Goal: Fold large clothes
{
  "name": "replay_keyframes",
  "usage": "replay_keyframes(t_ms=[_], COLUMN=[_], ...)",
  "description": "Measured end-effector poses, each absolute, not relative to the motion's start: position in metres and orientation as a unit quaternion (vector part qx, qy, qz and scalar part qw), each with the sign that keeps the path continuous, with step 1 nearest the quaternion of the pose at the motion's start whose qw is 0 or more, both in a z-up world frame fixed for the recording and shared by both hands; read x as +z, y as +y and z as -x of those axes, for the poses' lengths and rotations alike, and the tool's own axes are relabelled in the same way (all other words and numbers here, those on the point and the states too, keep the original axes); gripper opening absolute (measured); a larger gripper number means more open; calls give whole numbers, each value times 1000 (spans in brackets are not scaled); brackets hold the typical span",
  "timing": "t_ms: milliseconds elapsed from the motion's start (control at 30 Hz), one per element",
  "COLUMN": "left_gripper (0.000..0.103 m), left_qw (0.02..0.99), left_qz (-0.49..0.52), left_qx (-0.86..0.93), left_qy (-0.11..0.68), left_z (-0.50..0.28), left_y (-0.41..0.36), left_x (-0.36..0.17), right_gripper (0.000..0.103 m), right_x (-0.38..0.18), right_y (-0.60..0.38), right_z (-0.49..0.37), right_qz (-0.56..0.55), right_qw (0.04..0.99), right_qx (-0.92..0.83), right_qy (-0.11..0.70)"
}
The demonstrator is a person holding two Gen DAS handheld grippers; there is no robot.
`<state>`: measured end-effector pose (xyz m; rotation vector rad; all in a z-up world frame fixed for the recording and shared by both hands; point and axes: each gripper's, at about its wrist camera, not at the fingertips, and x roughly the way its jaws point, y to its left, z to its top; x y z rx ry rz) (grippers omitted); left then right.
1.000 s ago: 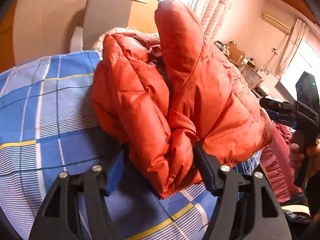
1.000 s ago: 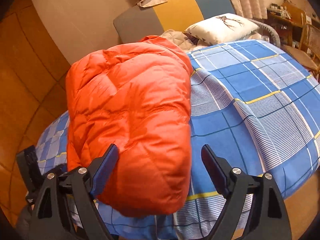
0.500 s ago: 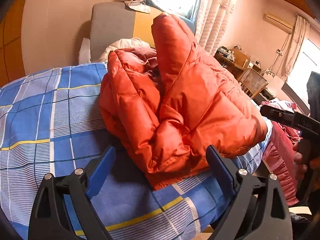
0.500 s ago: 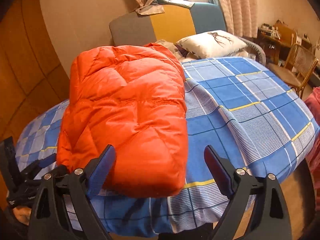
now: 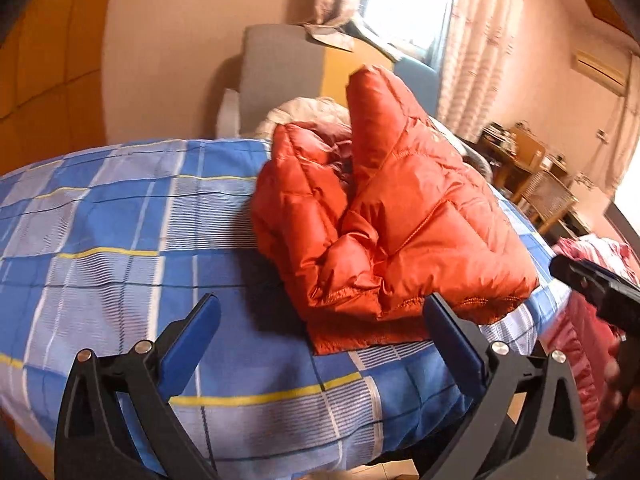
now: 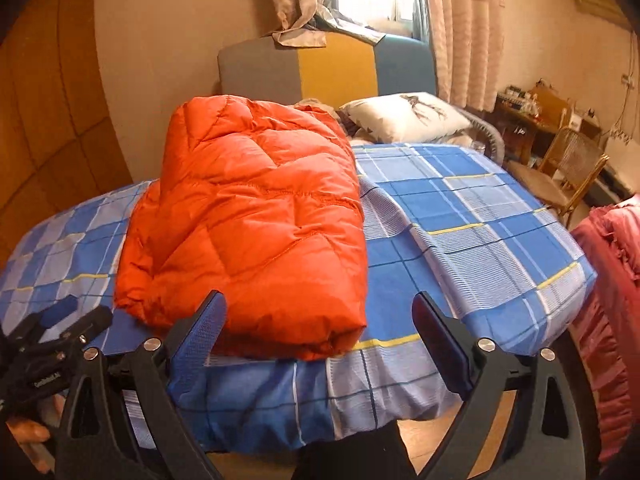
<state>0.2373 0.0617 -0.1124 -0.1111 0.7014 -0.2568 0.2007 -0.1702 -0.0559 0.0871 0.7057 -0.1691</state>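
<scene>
The folded orange puffer jacket (image 6: 248, 228) is lying on the blue checked bed (image 6: 480, 232). The right hand-held gripper (image 6: 316, 320) is opening its jaws, nothing between them, with the jacket's near edge just beyond.

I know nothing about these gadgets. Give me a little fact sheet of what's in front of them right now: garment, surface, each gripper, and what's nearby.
garment: orange puffer jacket, folded into a bundle, lying free
surface: bed with blue checked sheet
left gripper: jaws opening, nothing between them, jacket just beyond the tips
right gripper: jaws opening, not gripping; jacket edge lies beyond its left finger
nearby: white pillow at the head of the bed, wicker chair beside it
</scene>
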Motion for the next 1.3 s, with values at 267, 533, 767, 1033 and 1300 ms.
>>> replay_keyframes(t_ms=[267,533,767,1033,1300], left_gripper=[101,101,101,101,101], left_qw=[948,959,964,967,970], left_qz=[40,40,27,16,9], left_qx=[-82,-77,-60,-47,-53], left_qy=[305,271,258,251,238], left_z=[-203,-176,-162,-152,-147], left_y=[56,48,38,33,28], left_x=[-85,-60,-53,-48,-42], right_gripper=[100,100,100,100,100], right_x=[-40,-17,-20,-25,-24], right_y=[-138,-133,-147,-150,-149], right_z=[-162,-140,-132,-127,-123], right_qz=[-14,-1,-27,-32,-29], right_qw=[943,953,950,948,948], right_qx=[-99,-110,-121,-124,-125], right_qy=[318,281,286,292,291])
